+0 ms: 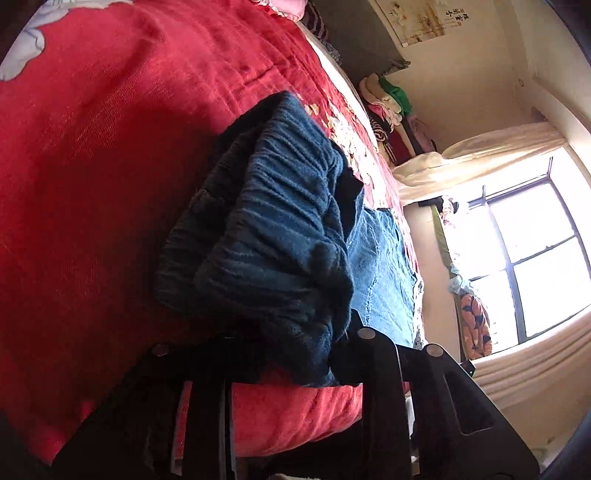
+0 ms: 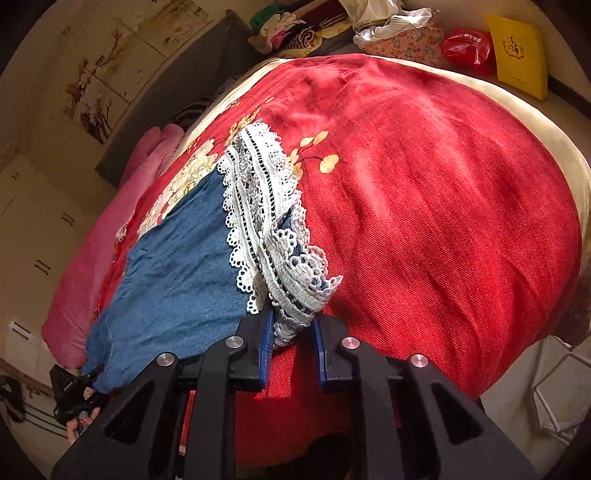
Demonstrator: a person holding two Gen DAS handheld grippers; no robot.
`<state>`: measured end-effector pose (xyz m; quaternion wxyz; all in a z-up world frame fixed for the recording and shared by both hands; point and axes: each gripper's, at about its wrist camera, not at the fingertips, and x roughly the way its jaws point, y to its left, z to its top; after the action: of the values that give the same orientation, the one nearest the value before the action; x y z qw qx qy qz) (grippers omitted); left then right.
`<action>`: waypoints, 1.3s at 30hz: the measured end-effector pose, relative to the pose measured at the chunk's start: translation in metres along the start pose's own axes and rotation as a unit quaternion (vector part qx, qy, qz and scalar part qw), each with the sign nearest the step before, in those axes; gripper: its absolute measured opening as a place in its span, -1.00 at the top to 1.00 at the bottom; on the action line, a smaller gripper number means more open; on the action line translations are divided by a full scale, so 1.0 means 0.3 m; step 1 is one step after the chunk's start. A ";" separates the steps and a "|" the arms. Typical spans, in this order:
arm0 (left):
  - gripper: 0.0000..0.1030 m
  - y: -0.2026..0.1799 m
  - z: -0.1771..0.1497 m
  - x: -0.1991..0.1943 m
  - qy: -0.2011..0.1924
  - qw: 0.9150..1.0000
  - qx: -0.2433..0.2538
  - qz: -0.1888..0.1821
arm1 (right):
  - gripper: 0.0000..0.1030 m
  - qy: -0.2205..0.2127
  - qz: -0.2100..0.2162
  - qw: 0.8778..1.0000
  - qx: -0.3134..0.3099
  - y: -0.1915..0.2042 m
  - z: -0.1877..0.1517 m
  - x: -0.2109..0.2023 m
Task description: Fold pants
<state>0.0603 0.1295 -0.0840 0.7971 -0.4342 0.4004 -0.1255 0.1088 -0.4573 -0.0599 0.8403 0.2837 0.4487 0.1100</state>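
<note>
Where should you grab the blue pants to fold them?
Grab the pants at their two ends: the white lace hem and the gathered waistband. They lie flat along the near edge of the red bedspread, so come in low from that edge. Both jaws already pinch there.

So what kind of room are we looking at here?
Most likely a bedroom in a home. A bed with a red floral blanket fills the view, a pile of folded clothes sits at its far end, and a curtained window lets in daylight.
</note>
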 end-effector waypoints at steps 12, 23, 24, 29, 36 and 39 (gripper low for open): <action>0.26 -0.075 -0.068 -0.256 -0.068 0.996 0.020 0.050 | 0.27 -0.061 -0.076 0.994 -0.053 0.040 0.022 -0.162; -0.39 -0.406 -0.032 -0.199 -0.094 0.965 0.200 0.142 | -0.02 -0.069 -0.028 0.981 -0.181 0.315 0.016 -0.105; -0.43 -0.440 -0.021 -0.156 -0.087 0.964 0.212 0.139 | -0.06 -0.066 -0.026 0.979 -0.190 0.338 0.013 -0.089; -0.54 -0.532 -0.035 0.053 -0.054 0.949 0.279 0.140 | -0.18 -0.053 -0.017 0.972 -0.228 0.438 0.021 0.000; -0.61 -0.541 -0.041 0.301 -0.021 0.911 0.354 0.211 | -0.37 -0.028 -0.013 0.975 -0.218 0.443 0.114 0.140; -0.64 -0.493 -0.043 0.380 -0.004 0.890 0.376 0.257 | -0.38 -0.017 -0.033 0.978 -0.208 0.397 0.153 0.207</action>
<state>0.1464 -0.0280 -0.0310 0.9066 0.0153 0.4181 -0.0553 0.1901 -0.3503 -0.0144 0.8915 0.0899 0.4109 0.1683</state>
